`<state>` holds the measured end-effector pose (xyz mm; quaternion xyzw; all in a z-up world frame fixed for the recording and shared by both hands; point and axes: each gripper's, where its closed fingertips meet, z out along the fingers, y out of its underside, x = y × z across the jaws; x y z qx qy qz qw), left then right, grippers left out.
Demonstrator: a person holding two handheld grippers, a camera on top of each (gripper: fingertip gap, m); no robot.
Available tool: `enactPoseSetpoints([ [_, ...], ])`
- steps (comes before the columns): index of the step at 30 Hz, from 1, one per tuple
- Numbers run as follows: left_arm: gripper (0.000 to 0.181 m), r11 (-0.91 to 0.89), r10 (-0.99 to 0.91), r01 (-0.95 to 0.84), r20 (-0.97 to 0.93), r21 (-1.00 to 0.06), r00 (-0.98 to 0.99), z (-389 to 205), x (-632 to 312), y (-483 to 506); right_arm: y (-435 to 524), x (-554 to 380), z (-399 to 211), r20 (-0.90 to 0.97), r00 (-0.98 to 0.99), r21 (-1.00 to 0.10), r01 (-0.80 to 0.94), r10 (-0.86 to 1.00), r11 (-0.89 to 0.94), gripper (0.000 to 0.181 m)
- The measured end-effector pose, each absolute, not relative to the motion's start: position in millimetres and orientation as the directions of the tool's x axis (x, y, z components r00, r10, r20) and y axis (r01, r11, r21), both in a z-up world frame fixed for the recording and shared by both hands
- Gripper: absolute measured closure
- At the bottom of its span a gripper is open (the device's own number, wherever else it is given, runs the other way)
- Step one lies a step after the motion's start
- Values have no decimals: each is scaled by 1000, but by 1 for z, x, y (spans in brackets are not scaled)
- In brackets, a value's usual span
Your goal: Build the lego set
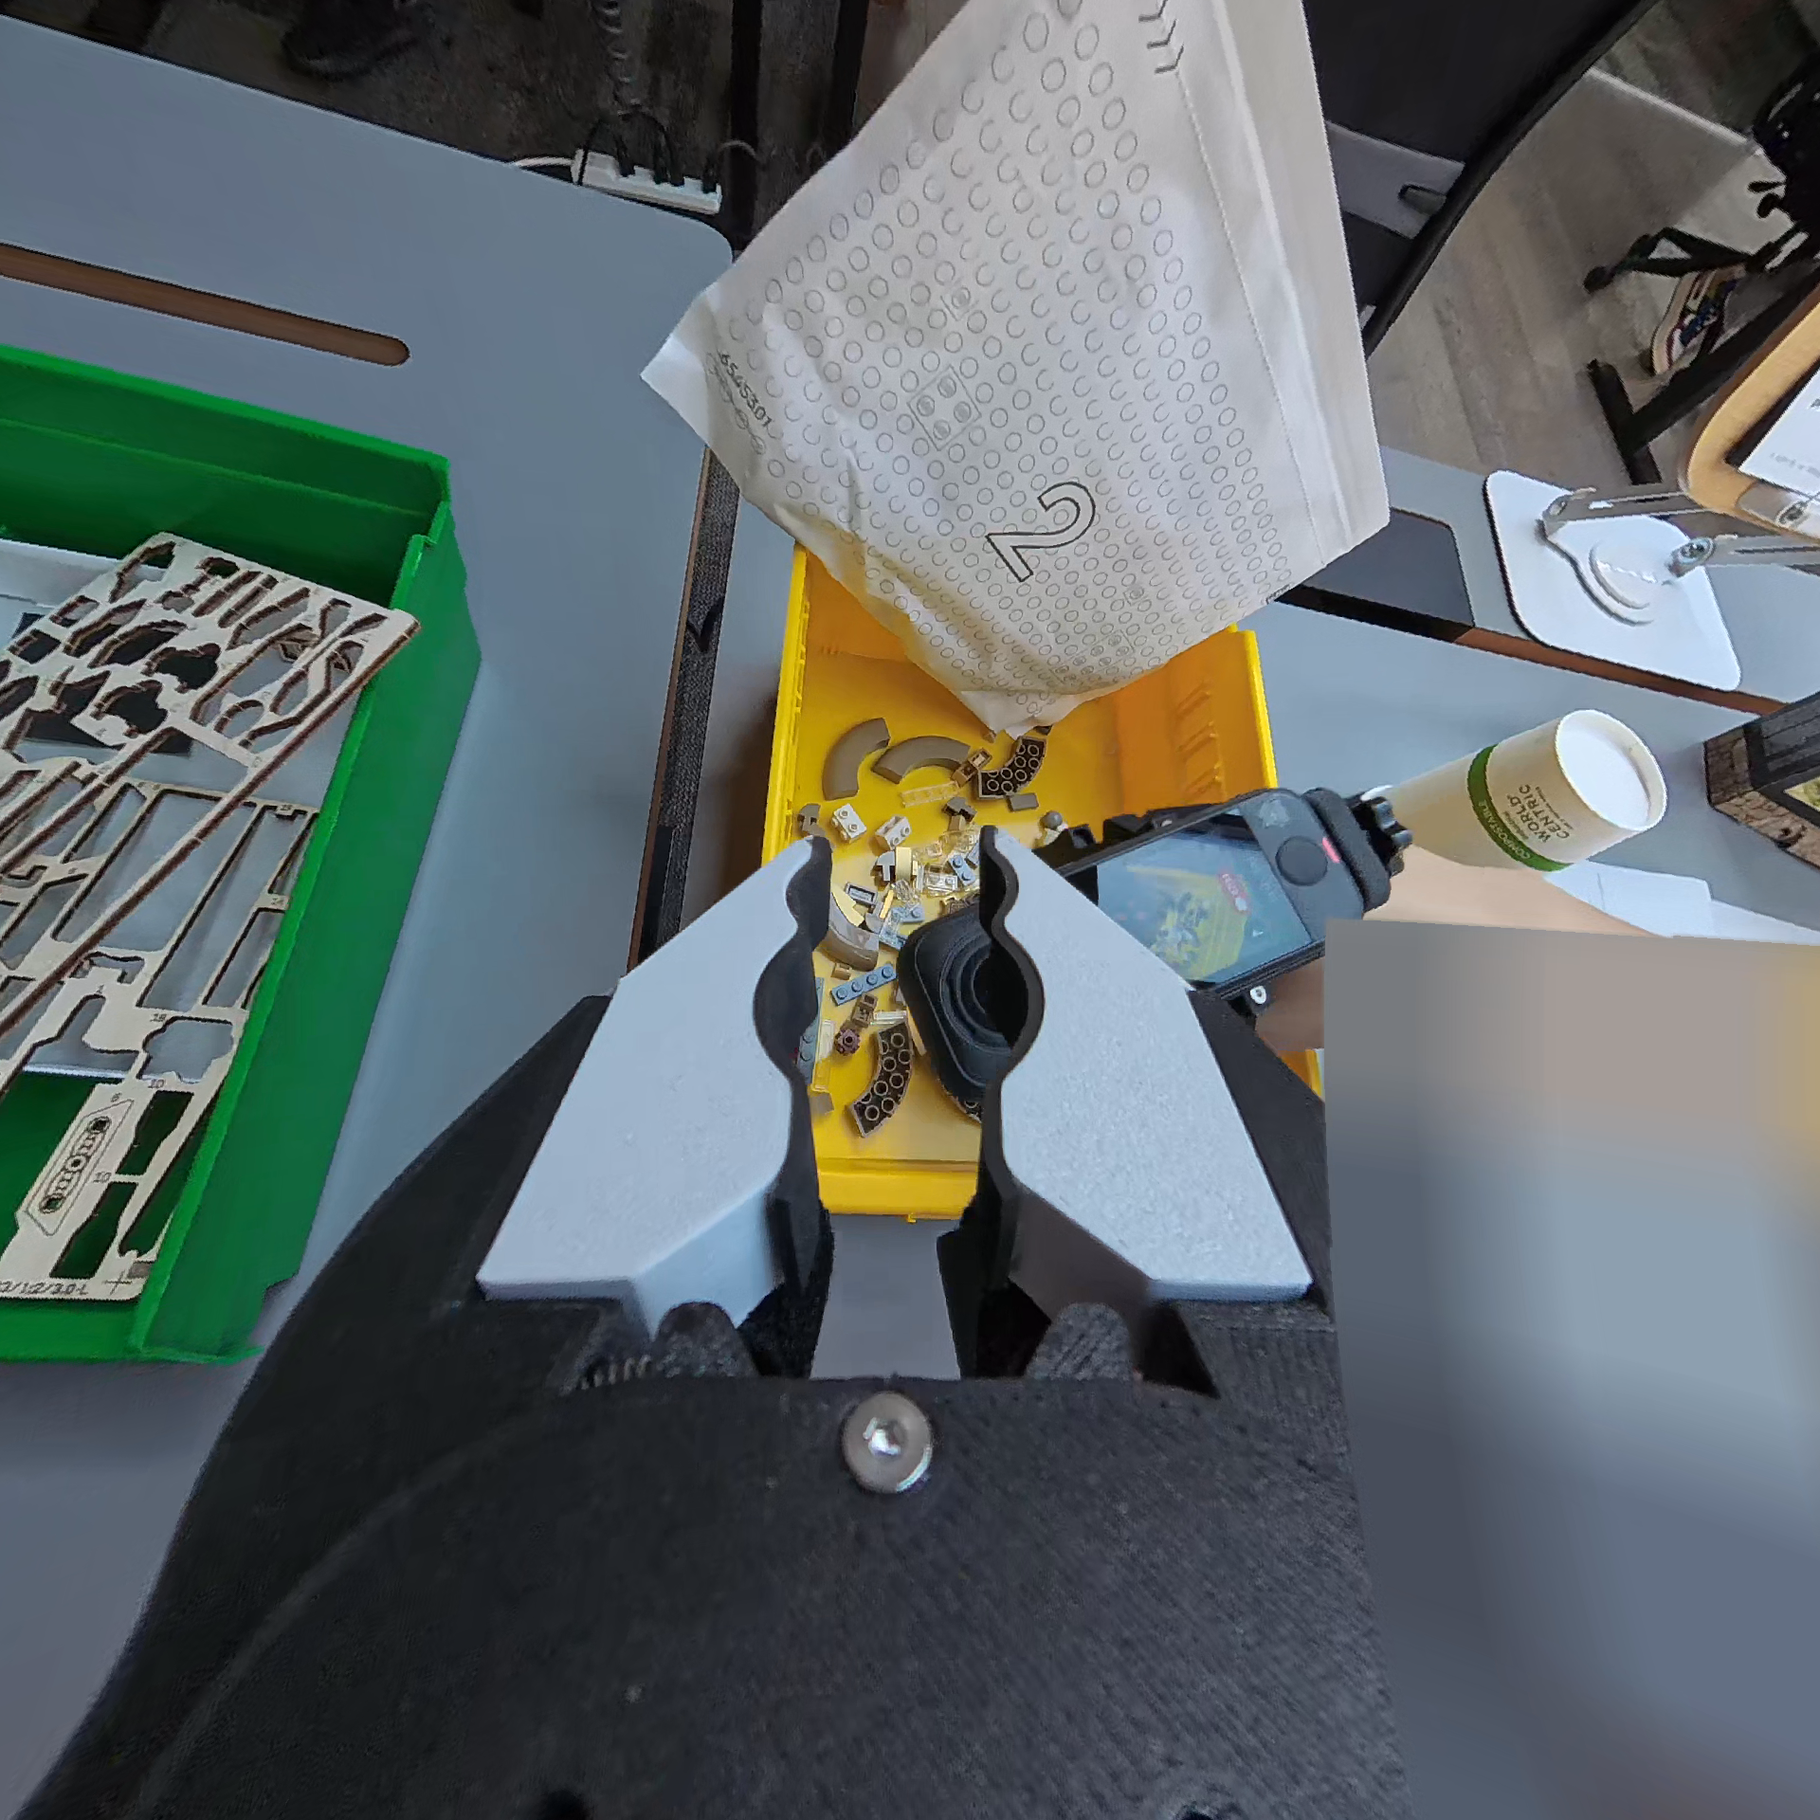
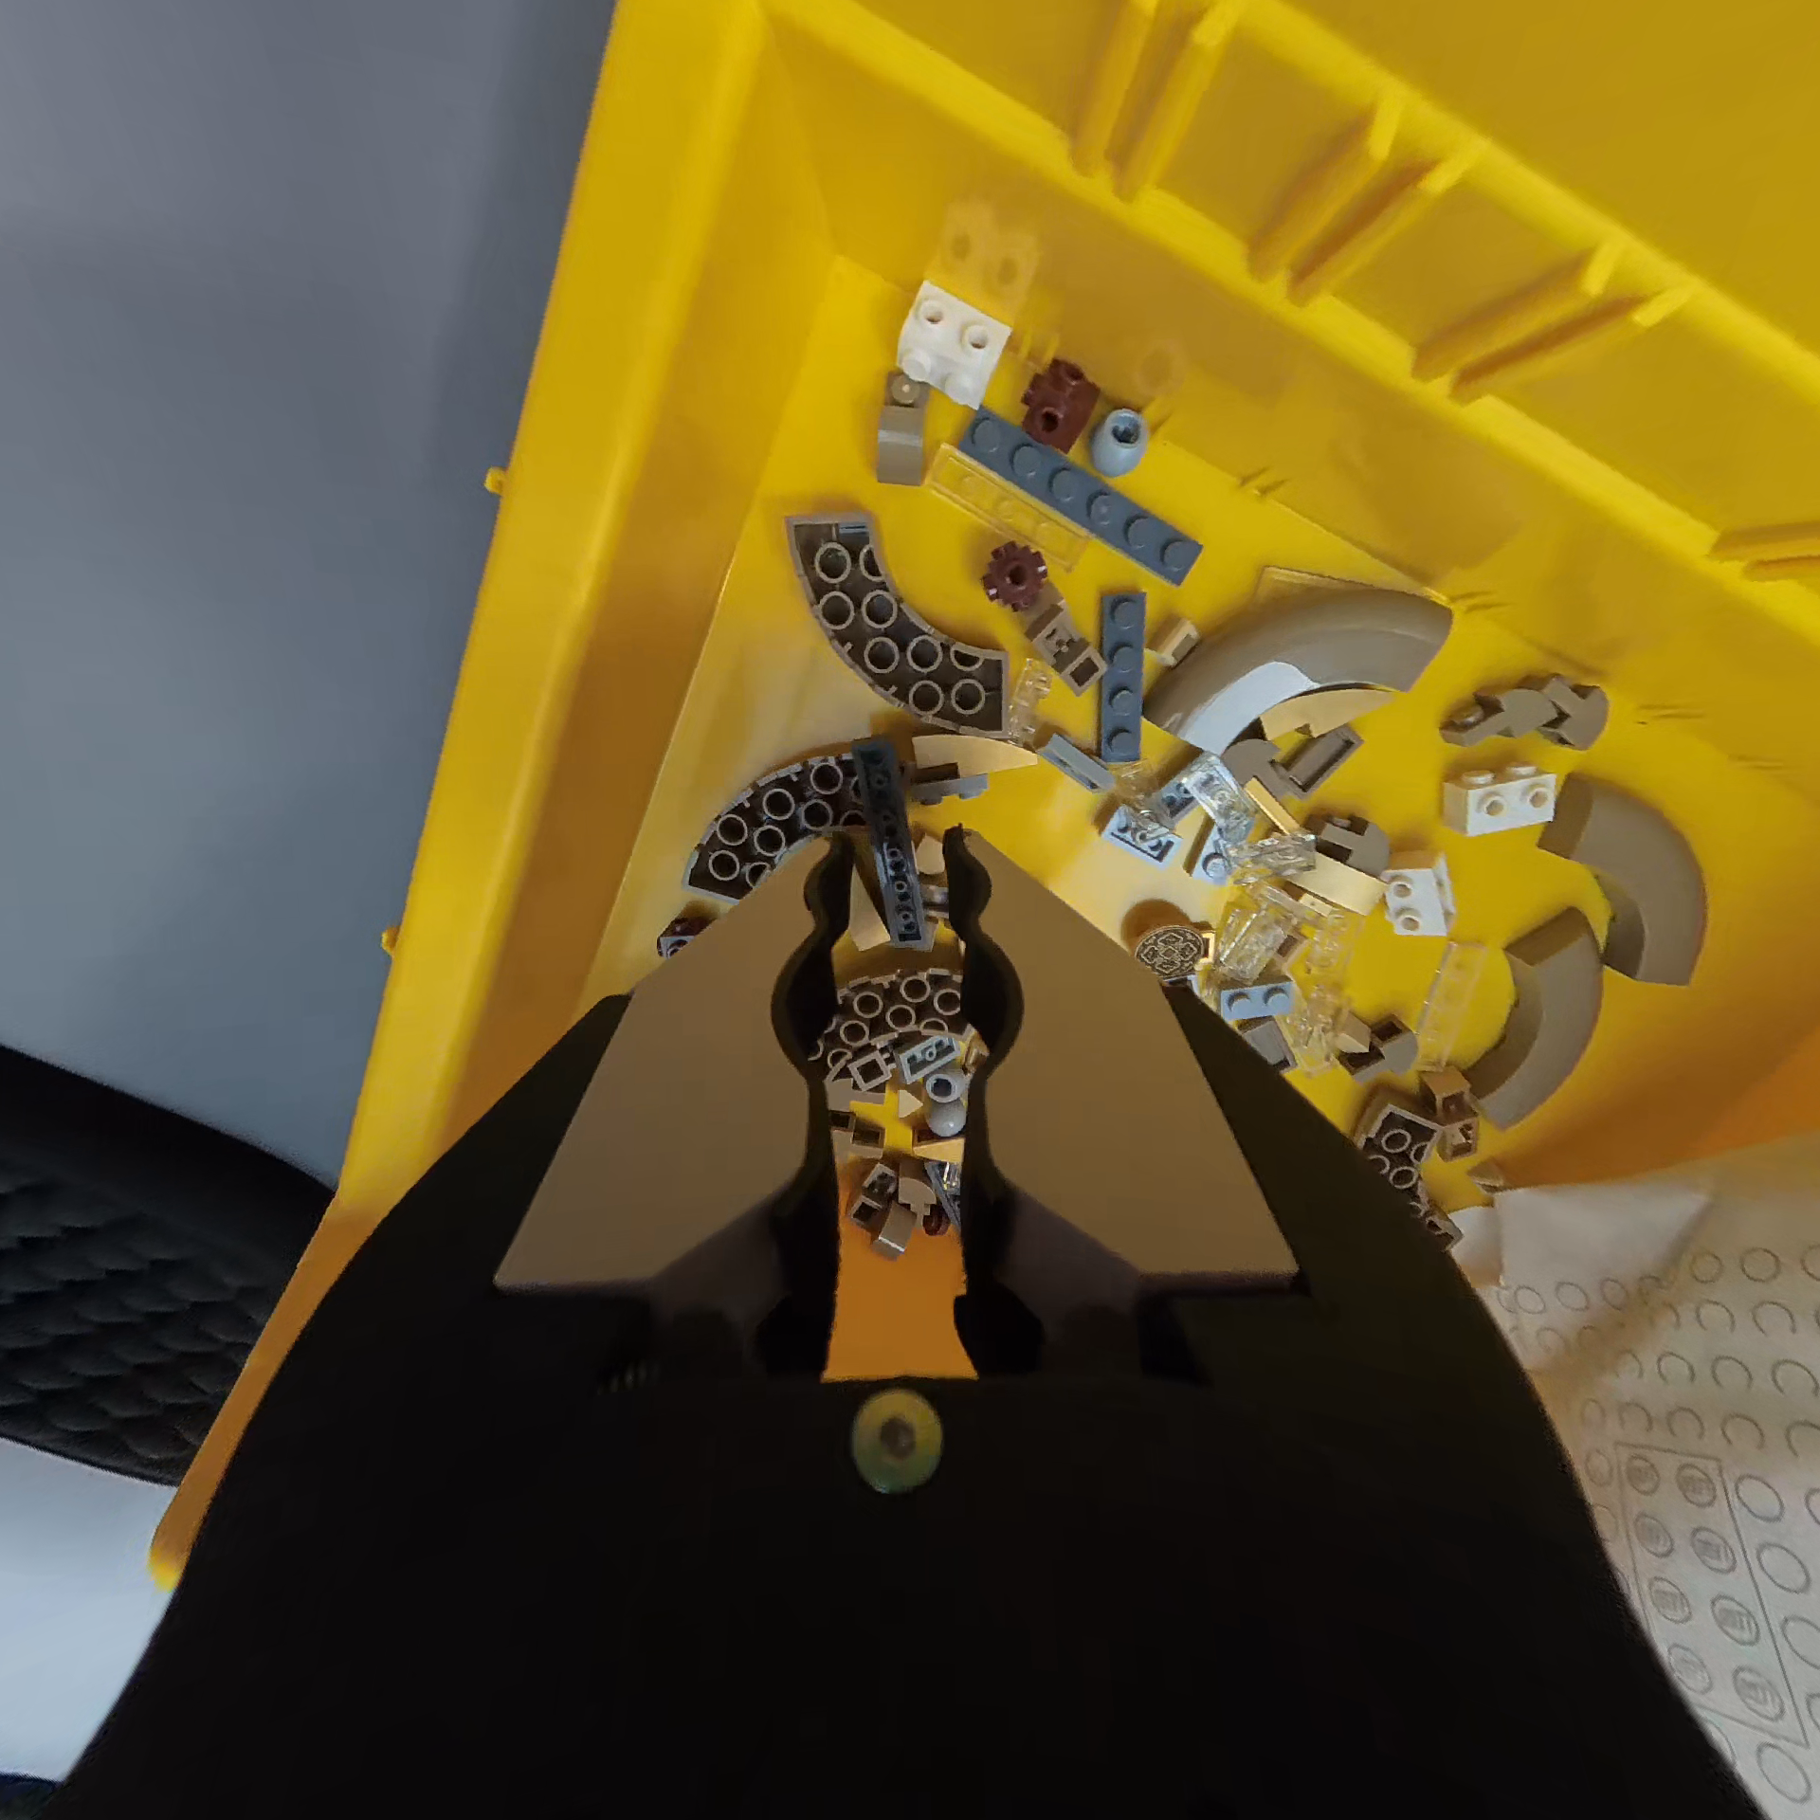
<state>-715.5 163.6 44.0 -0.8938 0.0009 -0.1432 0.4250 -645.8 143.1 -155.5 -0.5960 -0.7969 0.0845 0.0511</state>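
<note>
My right gripper hung low inside the yellow bin, and everything turned on the dark grey perforated beam lying between its tips — the beam's long axis ran nearly along the fingers, pointing away from the camera, so the jaws straddled its narrow width. They stood slightly apart, a gap visible on each side of the beam, and I judged them not yet closed on it, though contact at the tips was too fine to tell. The beam rested across a curved dark brown plate, which I thought could shift when I squeezed.

My left gripper was farther back and higher, above the near end of the same bin, jaws open and empty — the right was clearly the nearer one. The white paper parts bag leaned into the bin's far end, with the loose lego pieces spread over the bin floor.

The bin sat on a grey surface. To the left stood a green bin holding laser-cut wooden sheets; to the right lay a paper cup.
</note>
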Motion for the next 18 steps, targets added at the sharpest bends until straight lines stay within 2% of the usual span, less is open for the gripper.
enactPoseSetpoints([
  [1,153,-628,-122,121,250,-769,960,47,-716,164,144,-647,-157,-5,-287,-189,941,958,281,163],
  [3,153,-606,-124,120,242,-786,962,52,-716,164,145,-649,-157,-1,-293,-196,938,956,287,174],
  [5,152,-585,-128,121,239,-802,963,57,-716,165,152,-649,-154,17,-281,-187,942,960,279,174],
  [8,151,-546,-128,135,241,-827,962,66,-716,166,168,-649,-148,-21,-172,-193,967,985,164,174],
  [13,152,-526,-147,138,250,-839,957,71,-713,166,166,-657,-145,-341,95,-156,975,935,-156,174],
  [15,151,-538,-155,128,247,-833,956,69,-711,166,186,-664,-146,-256,151,-185,962,955,-201,162],
  [18,151,-548,-166,118,246,-828,955,67,-709,166,185,-664,-137,-153,97,-222,966,984,-130,159],
])
